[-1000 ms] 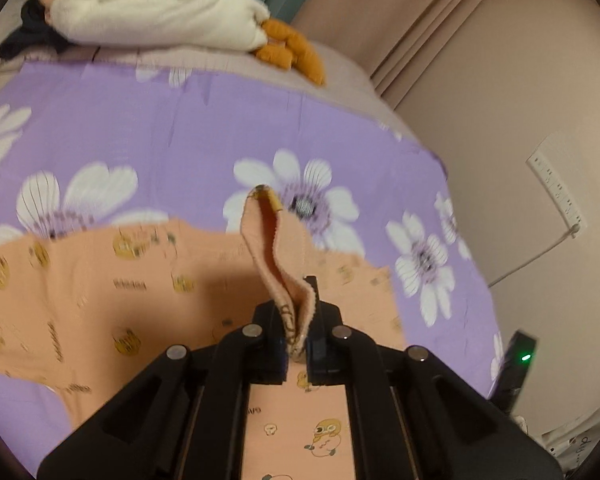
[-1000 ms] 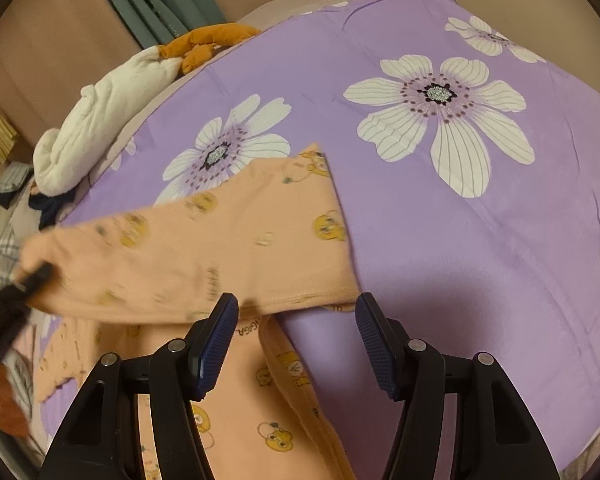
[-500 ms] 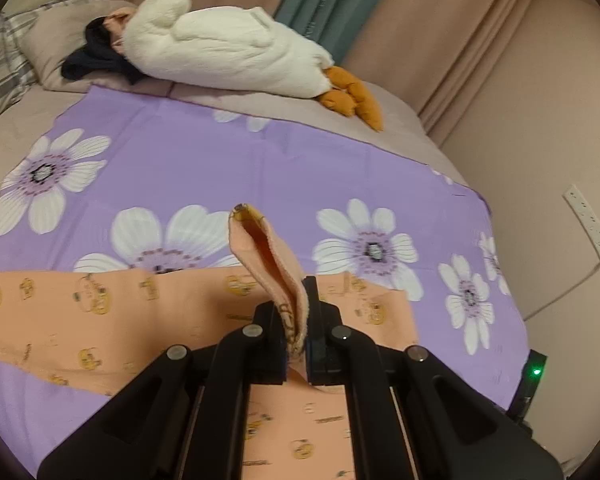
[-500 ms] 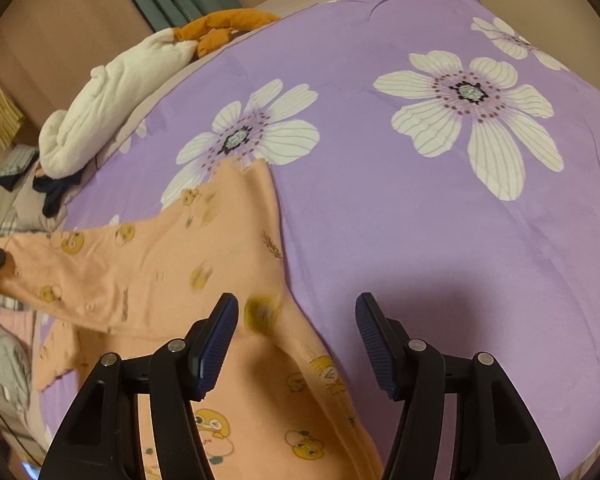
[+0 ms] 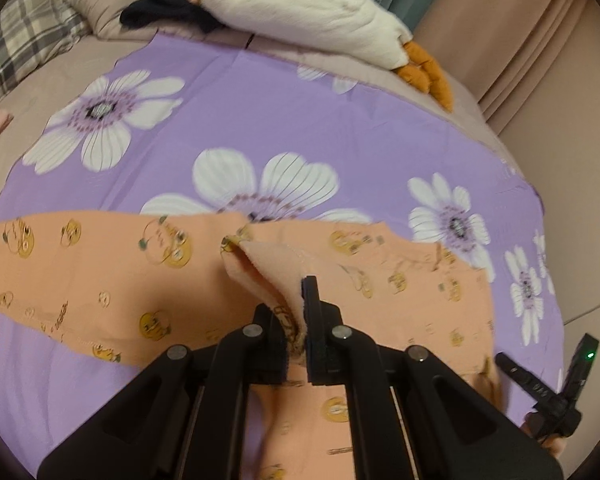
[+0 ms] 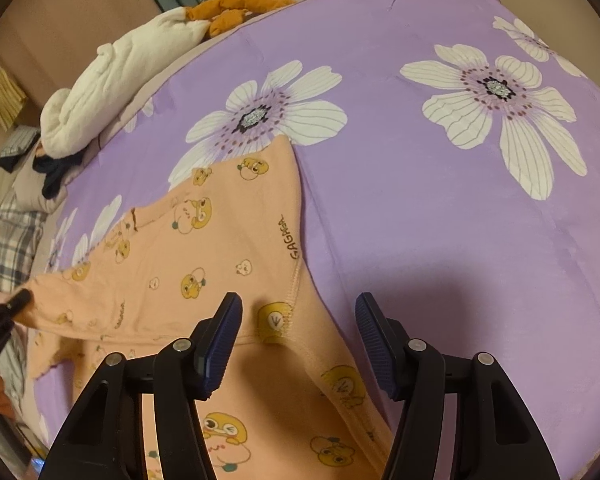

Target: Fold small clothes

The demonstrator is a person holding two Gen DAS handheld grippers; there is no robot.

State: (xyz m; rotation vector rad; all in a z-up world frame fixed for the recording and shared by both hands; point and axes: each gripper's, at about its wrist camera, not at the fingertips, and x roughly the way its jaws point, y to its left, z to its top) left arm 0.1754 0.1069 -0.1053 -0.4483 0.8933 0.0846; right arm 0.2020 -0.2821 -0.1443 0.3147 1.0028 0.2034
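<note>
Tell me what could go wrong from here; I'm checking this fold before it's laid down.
The left hand-held gripper pinches only a thin edge of the orange garment, so it may slip. The right hand-held gripper hovers open, pinning nothing, so the garment could drag across the purple flowered sheet.

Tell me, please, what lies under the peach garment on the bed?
The peach garment lies on a purple floral sheet, whose white flowers show around it. One flower disappears partly beneath its edge. Whatever else sits under the fabric is covered.
</note>
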